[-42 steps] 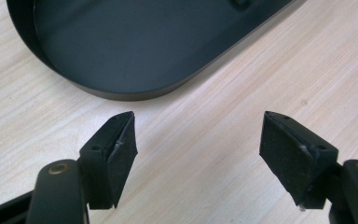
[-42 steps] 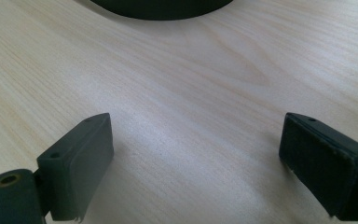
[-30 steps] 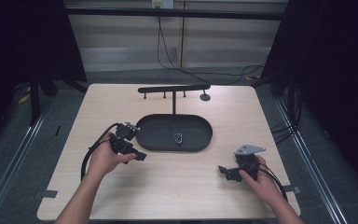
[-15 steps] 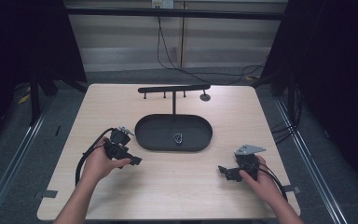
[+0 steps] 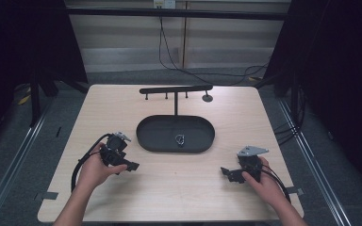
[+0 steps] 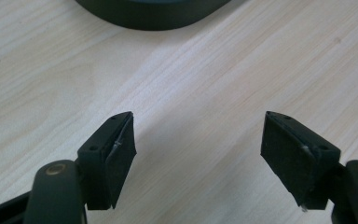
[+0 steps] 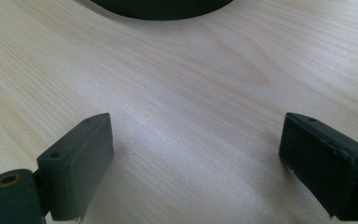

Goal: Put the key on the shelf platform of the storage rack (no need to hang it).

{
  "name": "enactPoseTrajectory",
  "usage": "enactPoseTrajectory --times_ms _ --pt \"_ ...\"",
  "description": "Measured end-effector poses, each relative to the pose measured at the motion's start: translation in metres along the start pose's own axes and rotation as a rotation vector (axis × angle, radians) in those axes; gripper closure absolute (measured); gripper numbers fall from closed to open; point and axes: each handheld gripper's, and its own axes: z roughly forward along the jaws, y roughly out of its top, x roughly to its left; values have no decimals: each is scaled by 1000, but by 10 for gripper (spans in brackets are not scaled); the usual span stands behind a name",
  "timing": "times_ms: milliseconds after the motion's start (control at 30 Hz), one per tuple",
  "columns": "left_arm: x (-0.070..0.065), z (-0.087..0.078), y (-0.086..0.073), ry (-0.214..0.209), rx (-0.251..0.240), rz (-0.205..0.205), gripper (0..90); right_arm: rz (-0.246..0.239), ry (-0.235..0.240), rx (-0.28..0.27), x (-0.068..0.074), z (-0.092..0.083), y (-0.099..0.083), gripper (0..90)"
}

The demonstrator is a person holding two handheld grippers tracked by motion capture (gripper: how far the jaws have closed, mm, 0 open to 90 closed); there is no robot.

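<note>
A dark oval tray [image 5: 146,137] lies mid-table with a small metal ring-like piece [image 5: 179,140] in it. Behind the tray stands a black T-shaped rack [image 5: 175,90] with short pegs. My left gripper [image 5: 131,166] rests low over the wood to the tray's left front, held by a hand; in the left gripper view its jaws [image 6: 198,154] stand open with bare table between them and the tray's rim [image 6: 154,16] ahead. My right gripper [image 5: 226,173] sits near the table's right front, open [image 7: 196,163] over bare wood, the tray edge [image 7: 163,9] beyond.
The light wooden table [image 5: 179,188] ends in front close to both hands. Cables trail from each gripper and hang behind the table. Metal rails run along the floor on both sides. A small round black base [image 5: 207,98] sits beside the rack.
My left gripper has slid toward the table's front and a little lower, away from the tray's left end. The right gripper has stayed where it was.
</note>
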Motion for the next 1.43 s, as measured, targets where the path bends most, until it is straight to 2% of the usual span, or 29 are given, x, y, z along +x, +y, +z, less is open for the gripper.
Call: enactPoseTrajectory --times_ms 367,533,933,1067,1100,1200,1433 --pt "6 1 -18 21 0 -5 260 -2 0 0 0 0 0 93" --pt "6 3 -23 18 -5 -17 258 0 0 0 0 0 0 93" --pt "10 5 -34 32 -27 11 239 -1 0 -1 0 0 0 93" --pt "11 6 -37 37 -30 6 230 0 0 0 0 0 0 93" --pt "11 7 -39 42 -26 19 229 1 0 -1 0 0 0 93" --pt "12 8 -41 48 -26 27 226 -2 0 -1 0 0 0 93" --pt "13 10 -45 58 -35 31 218 0 0 0 0 0 0 93"
